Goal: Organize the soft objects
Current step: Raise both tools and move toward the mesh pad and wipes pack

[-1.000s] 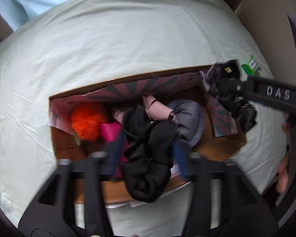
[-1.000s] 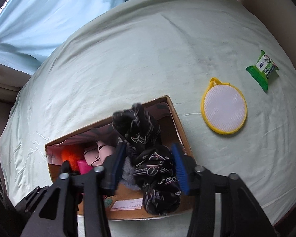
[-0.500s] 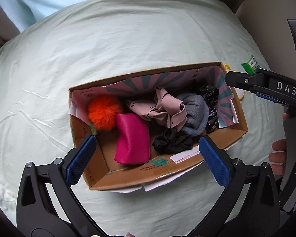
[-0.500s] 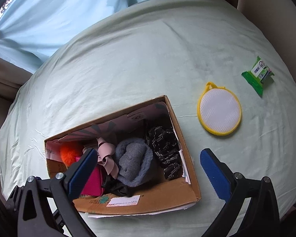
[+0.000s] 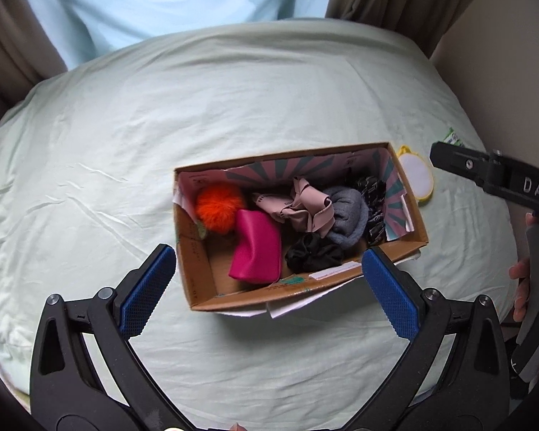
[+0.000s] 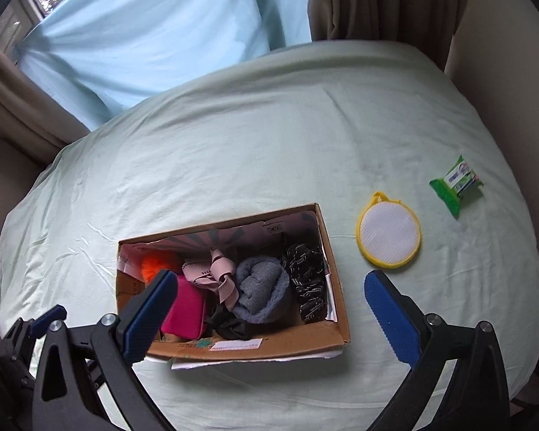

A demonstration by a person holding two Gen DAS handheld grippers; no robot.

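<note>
An open cardboard box sits on a pale green sheet. It holds an orange pom-pom, a pink pouch, a pale pink strap bundle, a grey knit item, a black scrunchie and a black patterned cloth. My left gripper is open and empty above the box's near side. My right gripper is open and empty, above the box. A yellow-rimmed white round pad and a green wipes packet lie right of the box.
The sheet covers a rounded surface. Light blue and brown curtains hang behind it. A beige wall rises at the right. The right gripper's body and a hand show at the right edge of the left wrist view.
One second ago the left gripper held the black scrunchie and the right held the black patterned cloth. Both opened, both items now lie in the box, and both grippers have risen.
</note>
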